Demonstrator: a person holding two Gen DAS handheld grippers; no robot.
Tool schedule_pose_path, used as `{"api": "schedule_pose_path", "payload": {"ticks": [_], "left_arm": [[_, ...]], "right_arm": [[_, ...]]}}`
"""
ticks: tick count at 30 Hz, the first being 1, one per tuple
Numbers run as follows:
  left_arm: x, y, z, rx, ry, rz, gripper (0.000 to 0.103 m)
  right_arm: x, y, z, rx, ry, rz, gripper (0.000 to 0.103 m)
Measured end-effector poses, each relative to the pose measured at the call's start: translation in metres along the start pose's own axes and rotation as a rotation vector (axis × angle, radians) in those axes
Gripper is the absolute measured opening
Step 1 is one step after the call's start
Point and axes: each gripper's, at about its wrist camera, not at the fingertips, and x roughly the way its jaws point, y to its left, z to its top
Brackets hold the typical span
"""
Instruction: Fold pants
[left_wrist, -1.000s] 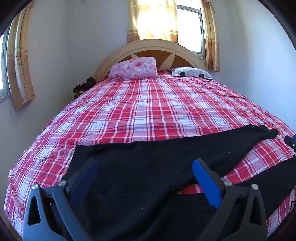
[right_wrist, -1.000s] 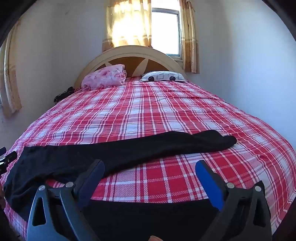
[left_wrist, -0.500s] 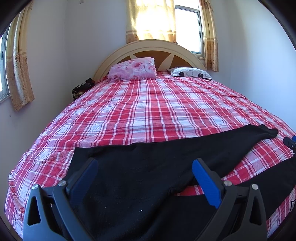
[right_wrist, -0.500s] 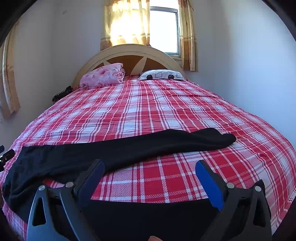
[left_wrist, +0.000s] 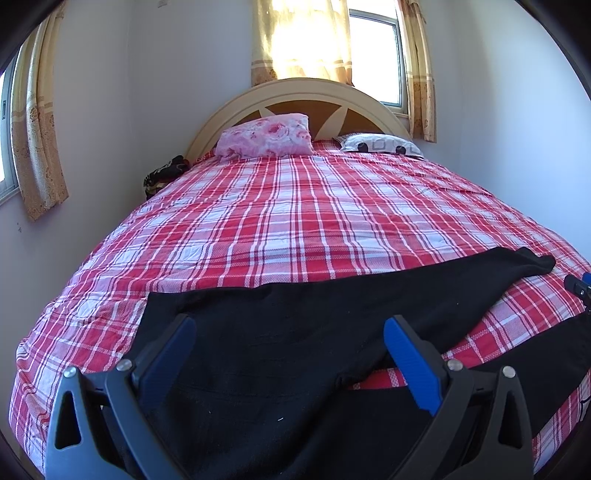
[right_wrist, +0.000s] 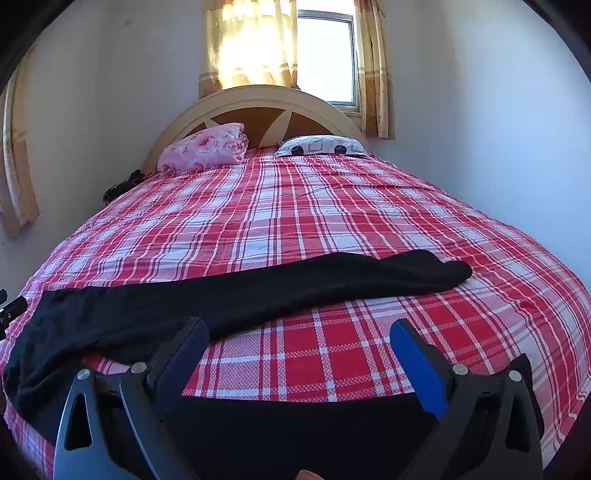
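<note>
Two grippers: your left and right both gape wide, holding nothing.
Pants: spread flat across the bed's near edge, legs parted, likely laid out so you can fold.
Writing: none readable on pants or pillows.

A wide bed under a red, white and grey plaid cover fills the room, with an arched cream headboard with brown panels standing against the far white wall. A pink floral pillow and a white patterned pillow lie side by side at its head, and a dark bundle sits at the bed's left edge by the wall. Bright daylight pours through the window behind the headboard, past yellow curtains, and another curtain hangs at a second window on the left wall.
</note>
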Motion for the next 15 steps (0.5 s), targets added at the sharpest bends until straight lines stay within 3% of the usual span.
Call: {"api": "schedule_pose_path", "payload": {"ticks": [15], "left_arm": [[0.0005,0.0005,-0.0006,-0.001,0.001,0.0,0.103]], "right_arm": [[0.003,-0.0032,0.0001,0.007,0.008,0.0,0.099]]}}
